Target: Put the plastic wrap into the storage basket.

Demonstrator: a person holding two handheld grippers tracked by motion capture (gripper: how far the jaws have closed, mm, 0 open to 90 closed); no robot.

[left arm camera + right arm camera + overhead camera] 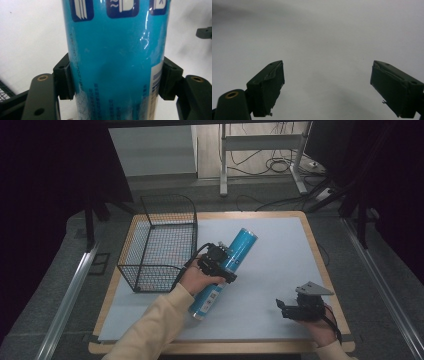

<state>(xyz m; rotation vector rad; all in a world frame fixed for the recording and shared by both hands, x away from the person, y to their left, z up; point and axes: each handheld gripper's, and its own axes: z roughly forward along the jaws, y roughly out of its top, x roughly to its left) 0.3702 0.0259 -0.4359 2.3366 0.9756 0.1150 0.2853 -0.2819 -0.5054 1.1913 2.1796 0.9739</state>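
Left tongs (116, 80) clamped on glossy blue cylindrical canister (115, 50); could slip or rotate. Right tongs (327, 87) apart, empty.

— What finish is seen on the blue can (115, 62)?
— A glossy, smooth wrapper is shown, with bright glints and faint scuffs.
— And the left tool (116, 80) clamped on it?
— Matt black plastic is seen, with brass-coloured insets.
— The right tool (327, 92)?
— The same matt black, rough at the pad edges.
— The rest?
— The basket (162, 240) is made of dark wire mesh; the worktop (280, 270) is covered by a matt pale sheet, edged in wood.
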